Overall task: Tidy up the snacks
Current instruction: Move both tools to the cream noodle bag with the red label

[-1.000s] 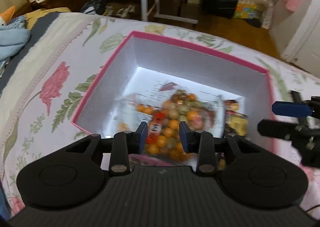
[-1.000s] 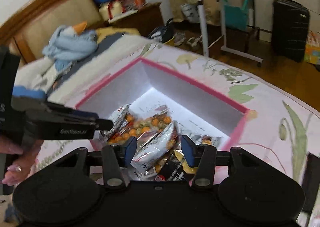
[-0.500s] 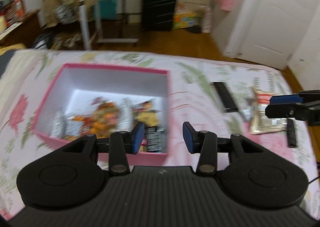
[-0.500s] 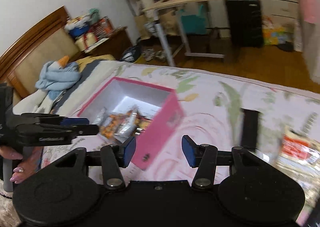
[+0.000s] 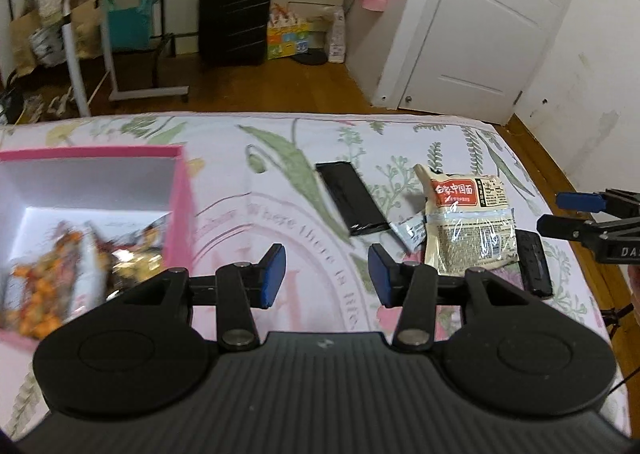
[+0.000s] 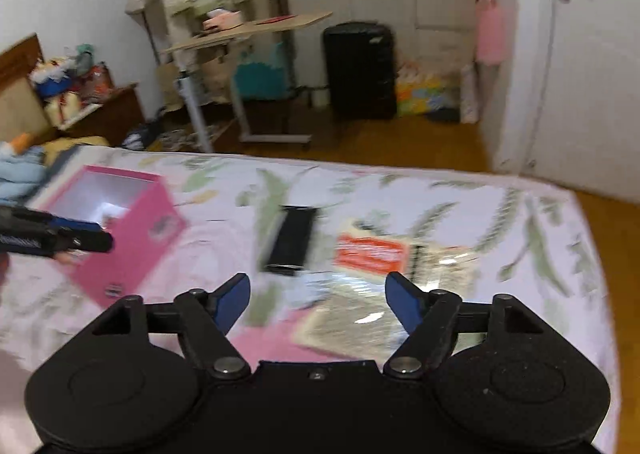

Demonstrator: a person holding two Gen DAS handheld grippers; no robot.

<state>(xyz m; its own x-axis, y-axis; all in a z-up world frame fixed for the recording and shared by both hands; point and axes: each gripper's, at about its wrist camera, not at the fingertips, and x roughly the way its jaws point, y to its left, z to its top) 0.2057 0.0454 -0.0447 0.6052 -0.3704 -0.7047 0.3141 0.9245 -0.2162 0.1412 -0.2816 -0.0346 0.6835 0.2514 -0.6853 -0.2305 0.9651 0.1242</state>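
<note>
Pink box [image 5: 178, 213]: left edge of the left wrist view, open, white inside, snack bags [image 5: 48, 274] blurred within.
Black flat packet [image 5: 352, 199]: centre, lying on the floral bedspread [image 5: 240, 221].
Noodle packet [image 5: 468, 225]: right of centre, beige with a red label, clear window below.
Left gripper [image 5: 327, 276]: low centre, angled down, jaws slightly parted, holding nothing.
Right gripper [image 6: 317, 301]: over the noodle packet, jaws opening wide, nothing gripped.
</note>
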